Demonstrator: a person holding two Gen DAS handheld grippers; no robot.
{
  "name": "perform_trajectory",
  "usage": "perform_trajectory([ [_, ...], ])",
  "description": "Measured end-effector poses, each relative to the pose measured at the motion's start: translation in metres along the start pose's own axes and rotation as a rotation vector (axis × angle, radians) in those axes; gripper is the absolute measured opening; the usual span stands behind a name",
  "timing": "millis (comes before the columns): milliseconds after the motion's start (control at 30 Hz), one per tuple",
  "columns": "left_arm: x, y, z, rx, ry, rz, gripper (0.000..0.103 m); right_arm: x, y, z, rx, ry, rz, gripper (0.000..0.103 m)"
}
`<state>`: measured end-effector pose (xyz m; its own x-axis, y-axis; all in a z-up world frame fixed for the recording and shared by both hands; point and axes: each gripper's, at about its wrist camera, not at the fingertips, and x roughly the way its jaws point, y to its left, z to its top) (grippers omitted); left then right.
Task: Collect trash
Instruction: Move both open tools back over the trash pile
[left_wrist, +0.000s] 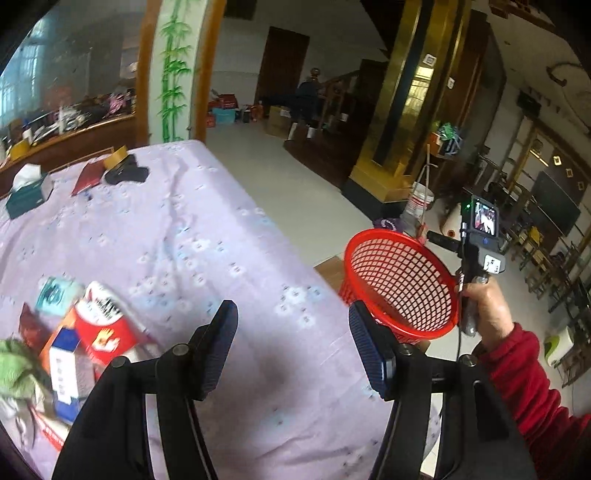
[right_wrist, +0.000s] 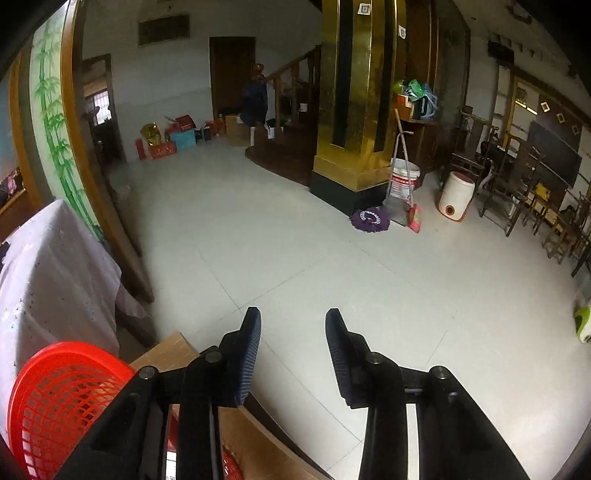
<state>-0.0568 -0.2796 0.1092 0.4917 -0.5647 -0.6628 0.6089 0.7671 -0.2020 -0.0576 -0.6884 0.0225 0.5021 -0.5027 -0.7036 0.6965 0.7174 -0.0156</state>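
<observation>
The left gripper (left_wrist: 293, 332) is held over the table (left_wrist: 207, 236), its jaws released and empty. The right gripper (right_wrist: 293, 339) is held over the floor (right_wrist: 295, 240), jaws also released. Crumpled boxes (left_wrist: 88, 332) are seen at the table's left side; a red mesh basket (left_wrist: 400, 284) stands just beside its edge.

Soft, even daylight indoors, with heavy fisheye curving and dark corners (both views). Motion blur on the boxes (left_wrist: 92, 332) at lower left.
</observation>
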Motion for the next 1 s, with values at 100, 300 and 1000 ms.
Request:
perform_trajectory([
  [100, -0.010, 0.010, -0.007, -0.013, -0.002, 0.004, 0.061, -0.001, 0.009, -0.008, -0.039, 0.035, 0.029, 0.036],
  [300, -0.042, 0.035, -0.019, -0.054, -0.036, 0.037, 0.062, -0.042, -0.014, -0.007, -0.045, -0.130, -0.108, 0.036],
  [1000, -0.167, 0.193, -0.132, -0.336, -0.102, 0.383, 0.069, -0.309, 0.177, -0.159, -0.461, -0.074, 0.948, 0.078],
])
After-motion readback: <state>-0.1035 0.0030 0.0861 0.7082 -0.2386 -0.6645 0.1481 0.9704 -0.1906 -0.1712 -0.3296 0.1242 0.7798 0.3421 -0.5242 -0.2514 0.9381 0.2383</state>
